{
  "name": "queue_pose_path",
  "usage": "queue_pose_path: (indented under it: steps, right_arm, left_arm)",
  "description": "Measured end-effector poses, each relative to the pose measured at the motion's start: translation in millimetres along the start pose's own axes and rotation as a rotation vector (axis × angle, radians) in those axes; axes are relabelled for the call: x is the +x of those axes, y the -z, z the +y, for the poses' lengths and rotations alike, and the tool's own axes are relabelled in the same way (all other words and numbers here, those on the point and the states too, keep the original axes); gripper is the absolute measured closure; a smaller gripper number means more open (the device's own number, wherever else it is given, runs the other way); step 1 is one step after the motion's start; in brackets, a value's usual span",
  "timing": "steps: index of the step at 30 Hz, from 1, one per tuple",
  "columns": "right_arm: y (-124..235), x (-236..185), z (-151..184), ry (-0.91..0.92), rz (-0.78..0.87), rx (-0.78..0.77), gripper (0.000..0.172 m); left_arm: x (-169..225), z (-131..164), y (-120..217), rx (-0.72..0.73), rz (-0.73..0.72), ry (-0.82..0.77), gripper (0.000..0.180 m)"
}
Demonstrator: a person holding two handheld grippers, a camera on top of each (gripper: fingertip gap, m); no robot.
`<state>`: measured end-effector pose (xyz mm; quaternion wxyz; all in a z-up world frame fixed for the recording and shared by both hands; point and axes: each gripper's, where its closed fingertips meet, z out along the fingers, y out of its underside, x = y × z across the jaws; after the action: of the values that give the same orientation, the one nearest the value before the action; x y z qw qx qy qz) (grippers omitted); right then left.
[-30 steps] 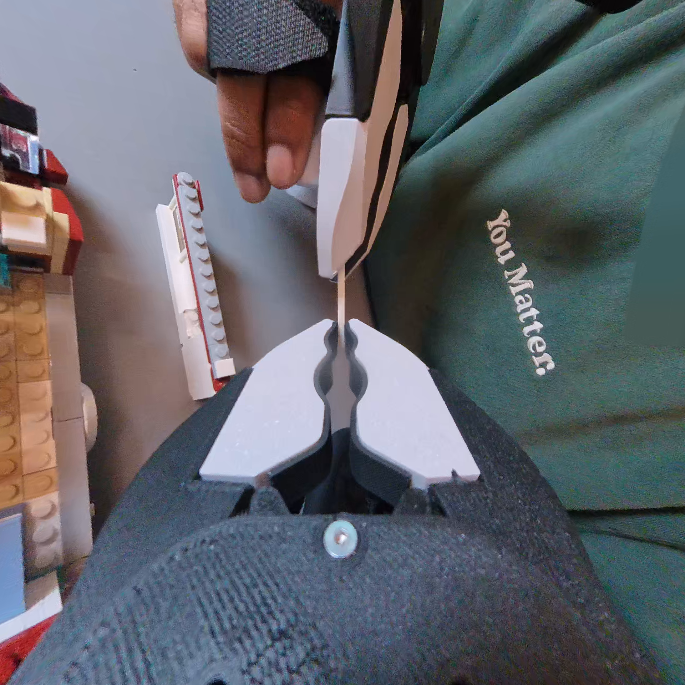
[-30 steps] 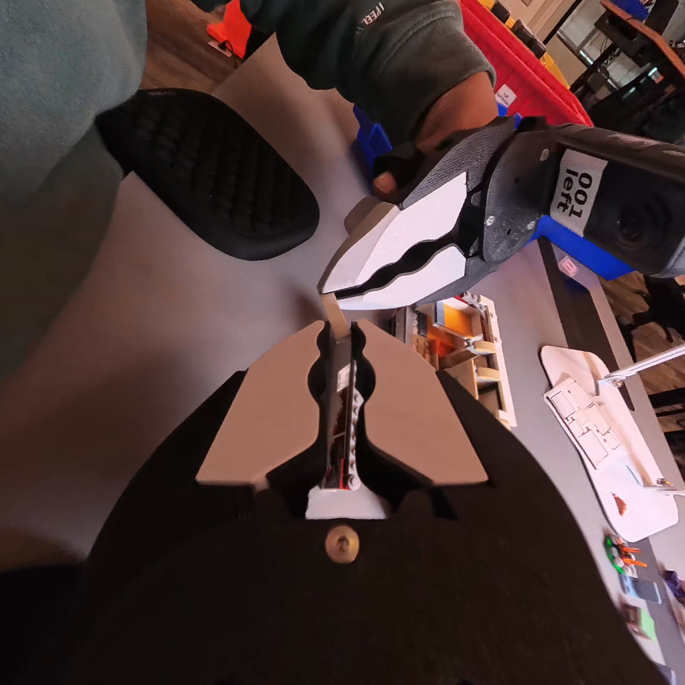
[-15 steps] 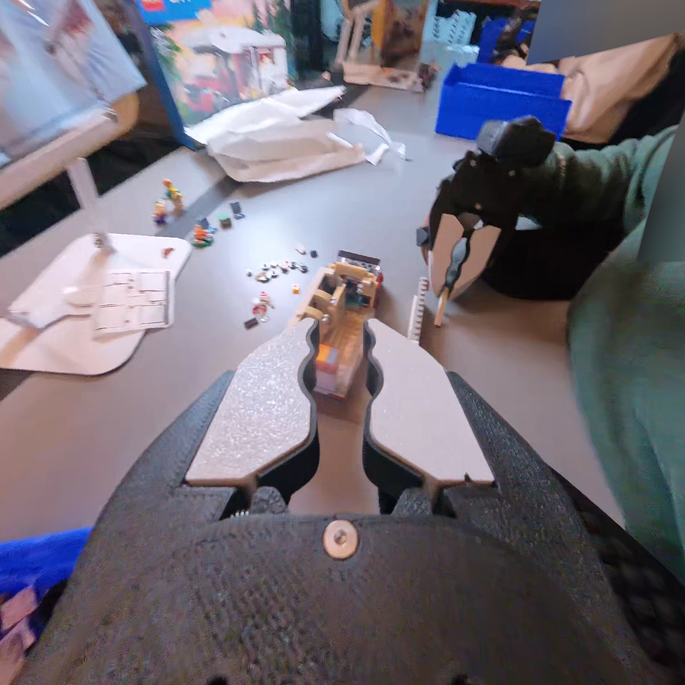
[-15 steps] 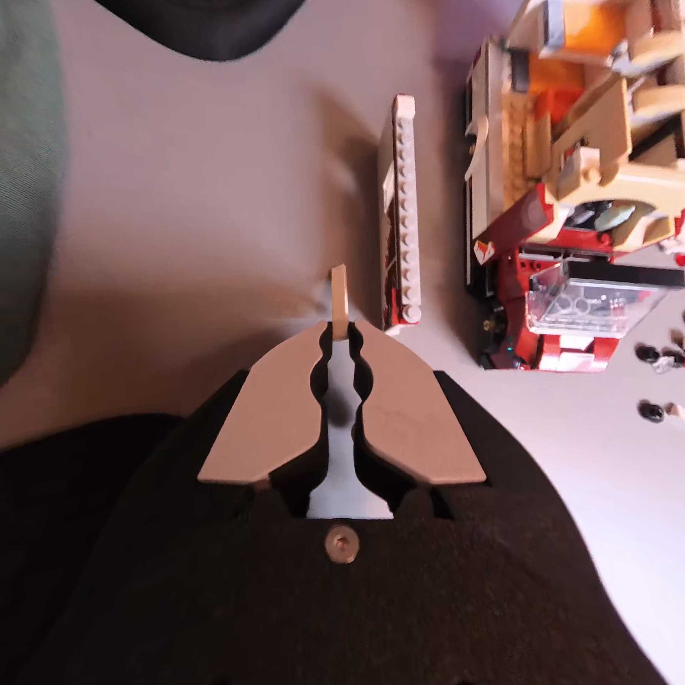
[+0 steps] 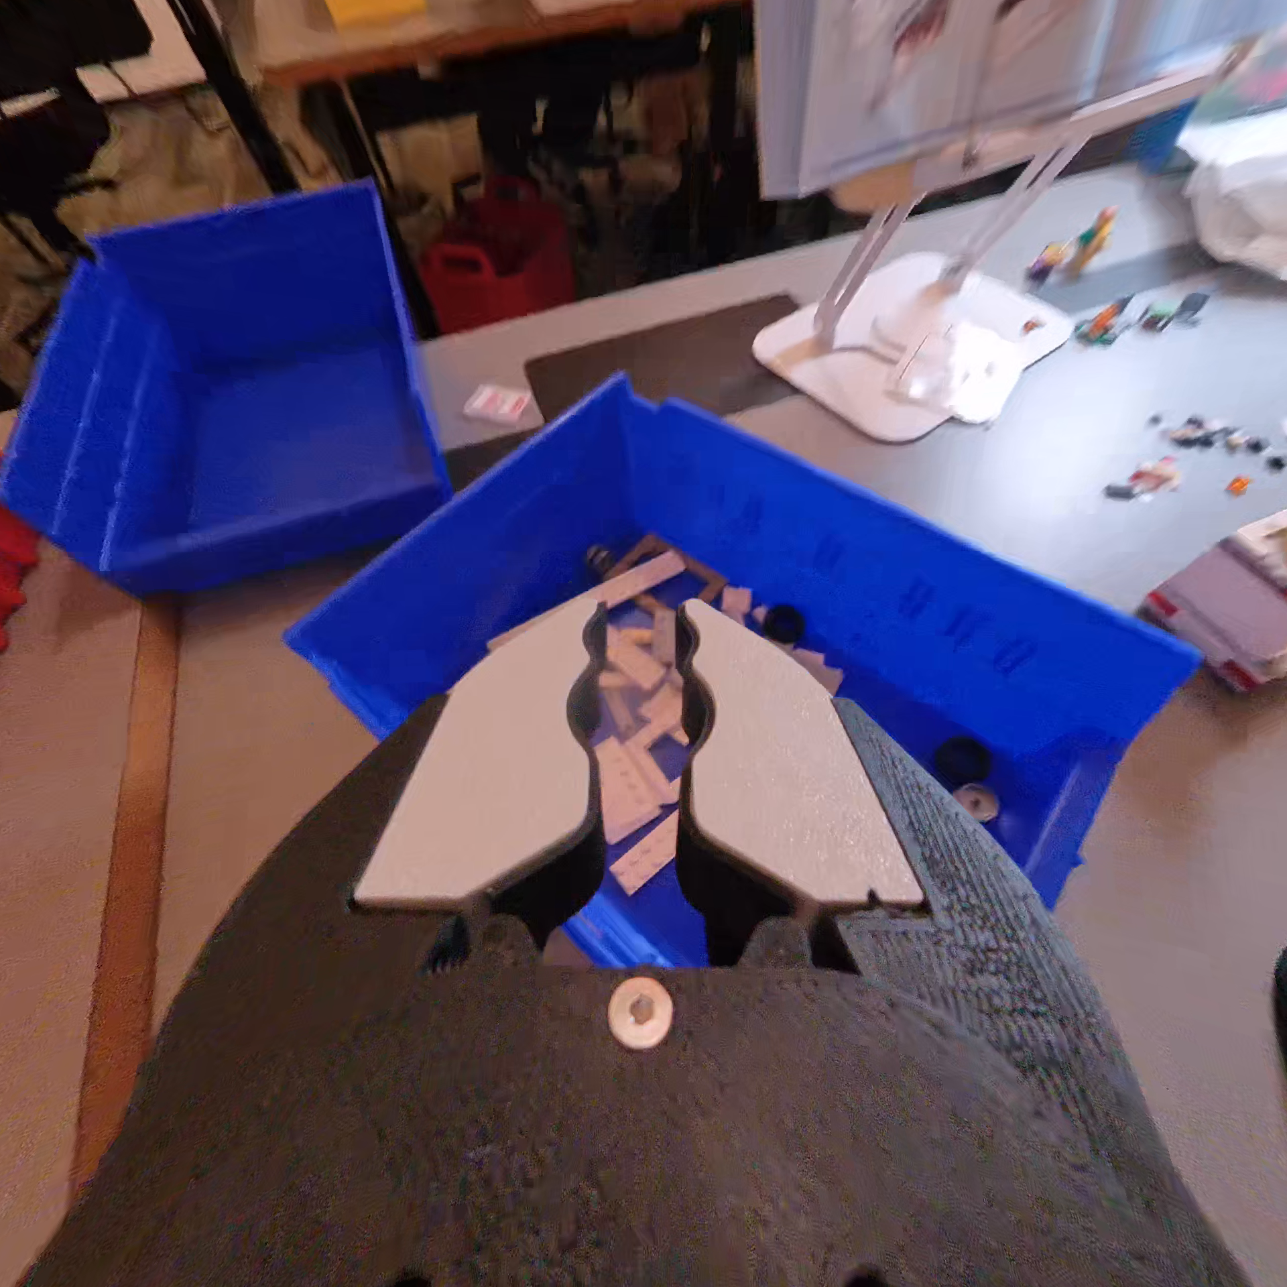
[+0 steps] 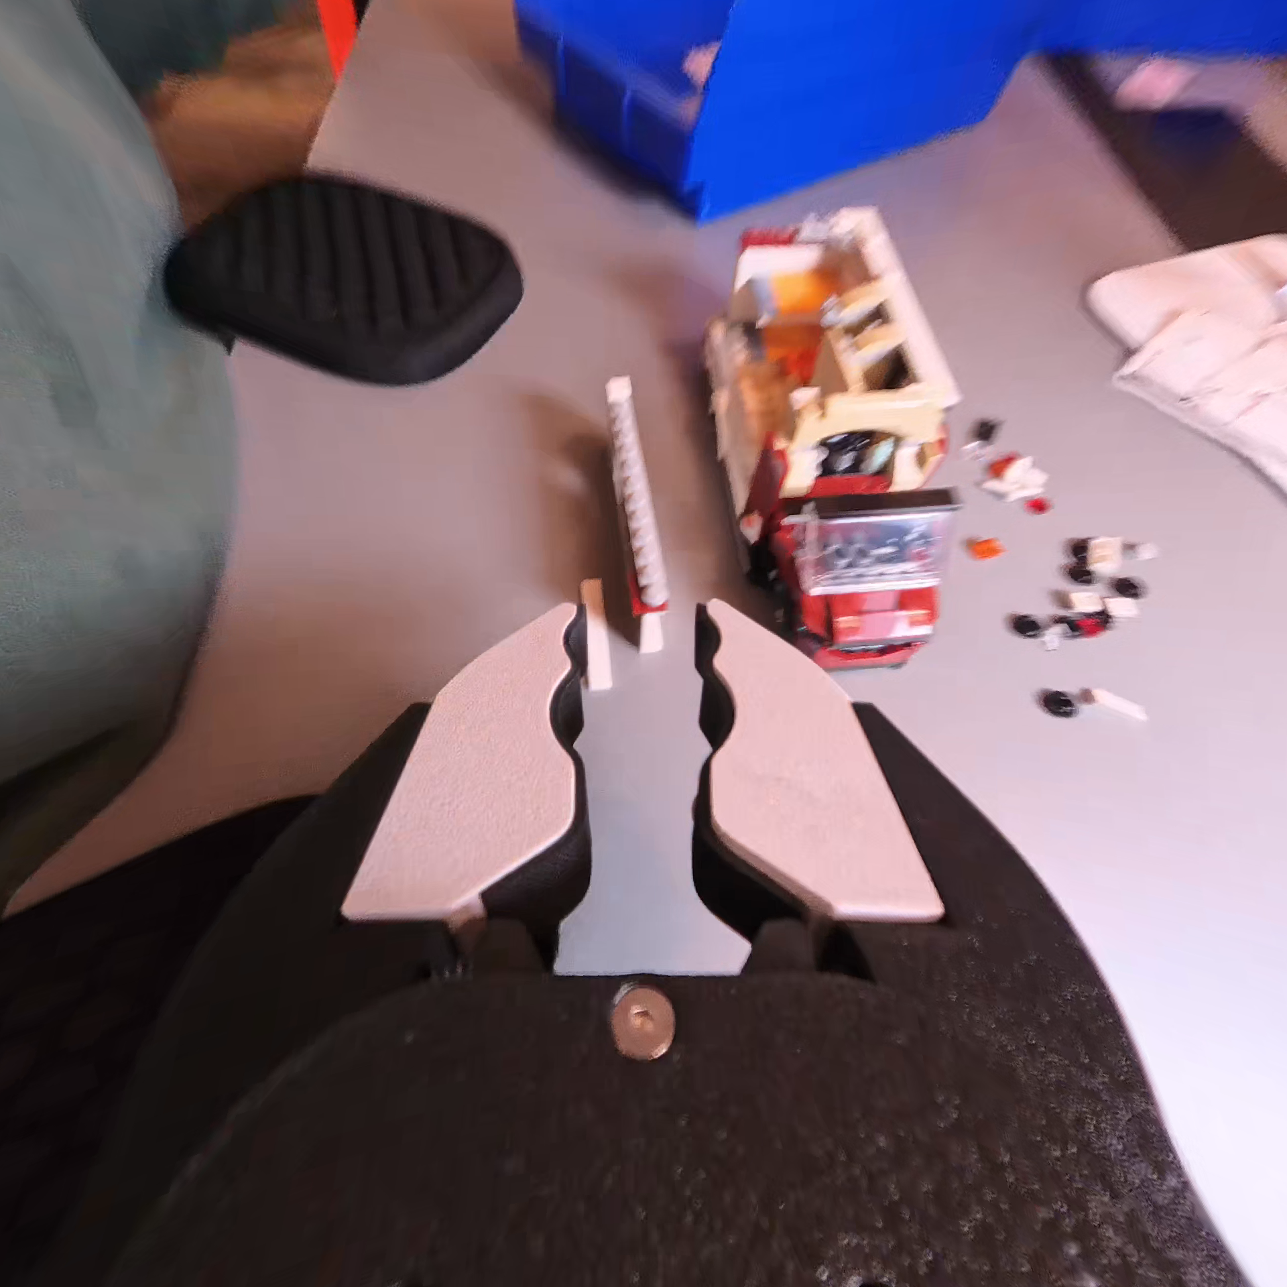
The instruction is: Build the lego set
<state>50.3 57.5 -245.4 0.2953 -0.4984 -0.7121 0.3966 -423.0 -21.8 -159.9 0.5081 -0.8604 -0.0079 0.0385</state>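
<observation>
My left gripper [image 5: 641, 609] is open and holds nothing. It hangs over a blue bin [image 5: 870, 557] with several loose pale brick plates [image 5: 641, 696] in it. My right gripper [image 6: 637, 613] is open above the grey table. A small pale plate [image 6: 597, 644] stands right beside its left finger [image 6: 501, 731], and the right pad is well clear of it. A long white and red studded strip [image 6: 637, 501] lies just ahead of the fingertips. A red and tan brick vehicle [image 6: 836, 432] stands to the right of the strip.
A second blue bin [image 5: 230, 390] stands at the far left. A white stand [image 5: 912, 355] and small scattered parts [image 5: 1184, 453] lie at the right. In the right wrist view there are a black pad [image 6: 341, 278], loose small parts [image 6: 1072, 599] and a blue bin [image 6: 801, 90].
My left gripper let go of the small plate, then swung from the vehicle to above the blue bin. My right gripper, shut on the plate before, has opened and pulled back.
</observation>
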Motion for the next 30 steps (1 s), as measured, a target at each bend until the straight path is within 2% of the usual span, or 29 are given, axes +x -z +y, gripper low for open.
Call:
queue_pose_path:
  steps: [3, 6, 11, 14, 17, 23, 30]
  right_arm:
    - [17.8, 20.6, -15.4, -0.029, 0.101, 0.134, 0.143]
    - [32.5, 39.3, -20.8, -0.072, 0.19, 0.23, 0.143]
    - [45.7, 56.3, -16.2, -0.136, 0.262, 0.291, 0.143]
    - [48.2, 59.5, -12.9, -0.155, 0.279, 0.294, 0.144]
    - [50.2, 60.8, -9.9, -0.172, 0.29, 0.294, 0.144]
    - [50.9, 66.0, -5.0, -0.204, 0.291, 0.306, 0.145]
    - [48.0, 67.3, 0.8, -0.22, 0.28, 0.297, 0.145]
  left_arm:
    - [-25.1, 35.7, -26.4, -0.24, -0.043, -0.078, 0.163]
    - [-40.8, 58.7, -49.9, -0.442, -0.058, -0.291, 0.166]
    - [-46.6, 92.2, -82.1, -0.78, 0.045, -0.711, 0.165]
    - [-41.4, 110.0, -94.4, -0.91, 0.178, -0.885, 0.16]
    - [-31.7, 114.5, -103.4, -0.913, 0.303, -0.951, 0.159]
    - [-26.1, 117.6, -112.6, -0.938, 0.43, -1.049, 0.163]
    - [-31.7, 120.5, -116.5, -1.016, 0.526, -1.016, 0.17]
